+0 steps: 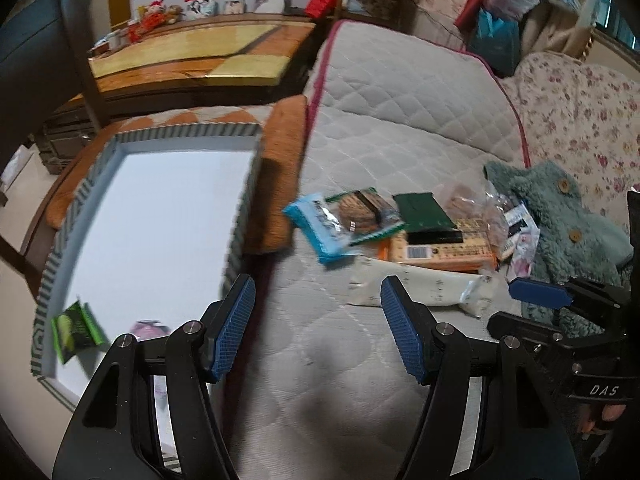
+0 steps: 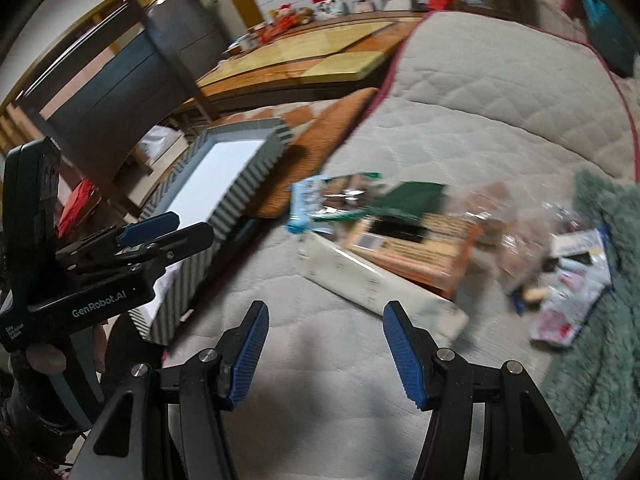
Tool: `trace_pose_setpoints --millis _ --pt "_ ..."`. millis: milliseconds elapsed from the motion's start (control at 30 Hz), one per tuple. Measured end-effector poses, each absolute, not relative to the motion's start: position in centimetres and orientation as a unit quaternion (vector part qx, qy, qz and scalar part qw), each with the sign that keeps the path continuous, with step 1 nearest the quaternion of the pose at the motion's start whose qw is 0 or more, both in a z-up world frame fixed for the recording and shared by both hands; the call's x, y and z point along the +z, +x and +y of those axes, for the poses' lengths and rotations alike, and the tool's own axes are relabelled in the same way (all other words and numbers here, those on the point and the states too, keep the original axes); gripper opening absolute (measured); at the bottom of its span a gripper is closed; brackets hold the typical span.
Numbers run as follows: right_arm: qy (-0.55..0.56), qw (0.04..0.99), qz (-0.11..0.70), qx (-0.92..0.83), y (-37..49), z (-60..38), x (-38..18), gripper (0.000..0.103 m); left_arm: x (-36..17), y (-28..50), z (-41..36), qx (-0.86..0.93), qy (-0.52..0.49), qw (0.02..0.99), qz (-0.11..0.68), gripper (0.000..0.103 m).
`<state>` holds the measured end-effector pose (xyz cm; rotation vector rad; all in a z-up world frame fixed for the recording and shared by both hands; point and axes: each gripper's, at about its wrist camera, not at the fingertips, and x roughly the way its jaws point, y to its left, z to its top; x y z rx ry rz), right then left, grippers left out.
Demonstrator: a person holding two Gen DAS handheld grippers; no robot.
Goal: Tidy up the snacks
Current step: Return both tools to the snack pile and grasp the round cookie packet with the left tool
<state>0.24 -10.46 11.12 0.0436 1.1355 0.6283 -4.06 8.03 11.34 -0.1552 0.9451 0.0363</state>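
Quilted grey mattress (image 1: 400, 92), wooden table (image 1: 208, 52) beyond; snack packets (image 1: 400, 228) heaped, left gripper (image 1: 318, 328) and right gripper (image 2: 324, 350) both spread wide, empty.

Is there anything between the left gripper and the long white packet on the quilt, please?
Nothing visible is. The left gripper is open and empty above bare quilt, and the long white packet lies just ahead, at the near edge of the snack pile. The right gripper is also open nearby.
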Motion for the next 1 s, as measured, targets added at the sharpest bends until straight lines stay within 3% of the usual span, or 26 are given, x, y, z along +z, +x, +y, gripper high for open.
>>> trace_pose_setpoints --millis 700,1000 --pt "0.067 0.790 0.552 0.258 2.6 -15.3 7.5 0.061 6.5 6.4 7.9 0.029 -0.199 0.824 0.529 0.066" --pt "0.079 0.786 0.557 0.257 3.1 -16.2 7.0 0.062 5.3 10.0 6.1 0.047 -0.188 0.821 0.537 0.066"
